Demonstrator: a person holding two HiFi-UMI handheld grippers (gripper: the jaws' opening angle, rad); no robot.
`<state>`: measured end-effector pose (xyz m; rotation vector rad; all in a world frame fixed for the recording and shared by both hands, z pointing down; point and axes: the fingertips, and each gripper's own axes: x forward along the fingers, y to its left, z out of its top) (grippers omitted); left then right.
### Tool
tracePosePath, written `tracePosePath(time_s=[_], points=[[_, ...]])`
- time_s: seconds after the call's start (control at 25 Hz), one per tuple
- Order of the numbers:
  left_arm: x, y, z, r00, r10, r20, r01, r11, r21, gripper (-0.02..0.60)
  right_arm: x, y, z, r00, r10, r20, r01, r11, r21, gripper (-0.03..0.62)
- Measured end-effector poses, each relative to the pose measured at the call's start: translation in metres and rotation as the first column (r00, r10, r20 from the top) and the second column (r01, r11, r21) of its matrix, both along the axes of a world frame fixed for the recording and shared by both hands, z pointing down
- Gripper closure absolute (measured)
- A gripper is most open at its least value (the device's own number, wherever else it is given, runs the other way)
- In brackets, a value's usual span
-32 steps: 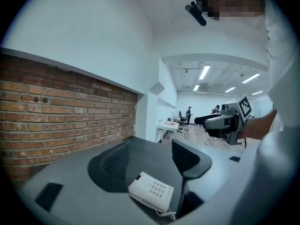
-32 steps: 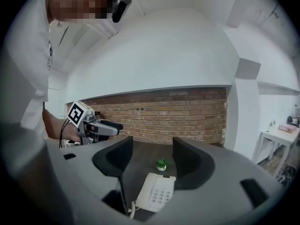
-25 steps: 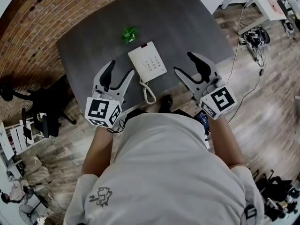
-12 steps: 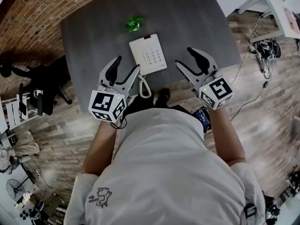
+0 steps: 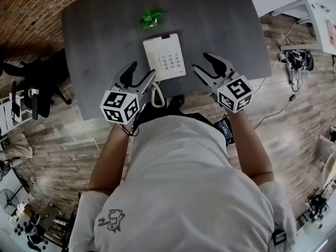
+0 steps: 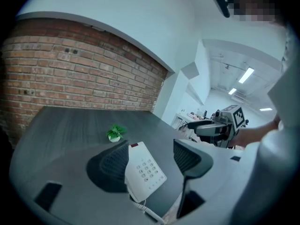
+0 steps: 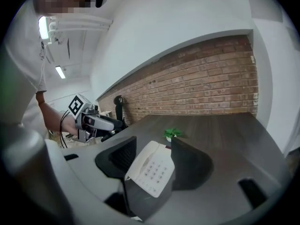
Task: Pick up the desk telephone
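A white desk telephone [image 5: 164,56] with a keypad lies flat on the dark grey table [image 5: 105,35], near its front edge. Its coiled cord [image 5: 156,94] hangs over that edge. My left gripper [image 5: 140,72] hovers just left of the phone's near end, its jaws opening with nothing between them. My right gripper [image 5: 203,62] hovers to the phone's right, its jaws closing on empty air. In the left gripper view the phone [image 6: 145,172] shows beyond the wide jaws [image 6: 150,151]. The right gripper view frames the phone [image 7: 152,168] the same way.
A small green potted plant [image 5: 150,18] stands on the table behind the phone. A black office chair [image 5: 31,88] is on the wooden floor to the left. A white desk [image 5: 315,9] and a tangle of cables [image 5: 296,59] are at the right. A brick wall runs along the far side.
Both grippers have sunk toward the table and drawn in beside the phone's near end. The right jaws stand a little narrower than before.
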<state>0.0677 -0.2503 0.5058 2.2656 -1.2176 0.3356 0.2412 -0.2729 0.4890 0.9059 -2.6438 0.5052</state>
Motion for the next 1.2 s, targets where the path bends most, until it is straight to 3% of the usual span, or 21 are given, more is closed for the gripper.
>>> tracePosePath(time_s=[0.32,0.48,0.64,0.92,1.2], points=[[-0.003,-0.004,0.096,0.998,0.064,-0.002,-0.063,0.981,-0.181,0.256,-0.018,-0.014,0.074,0.995,-0.099,-0.013,0.096,0.981,-0.166,0.398],[-0.004,-0.008,0.124,0.996,0.058,-0.066,-0.072,0.969,-0.236,0.253,-0.024,-0.017,0.116,0.990,-0.140,-0.016,0.129,0.948,-0.289,0.405],[0.001,-0.004,0.150,0.988,0.076,-0.132,-0.114,0.943,-0.312,0.247,-0.025,-0.018,0.149,0.988,-0.152,-0.028,0.131,0.920,-0.370,0.413],[-0.004,-0.019,0.186,0.988,0.030,-0.152,-0.084,0.929,-0.360,0.242,-0.024,-0.027,0.197,0.991,-0.129,-0.036,0.096,0.871,-0.481,0.426],[0.002,-0.026,0.202,0.973,0.065,-0.222,-0.143,0.924,-0.354,0.236,-0.028,-0.032,0.224,0.990,-0.139,-0.032,0.100,0.831,-0.548,0.444]])
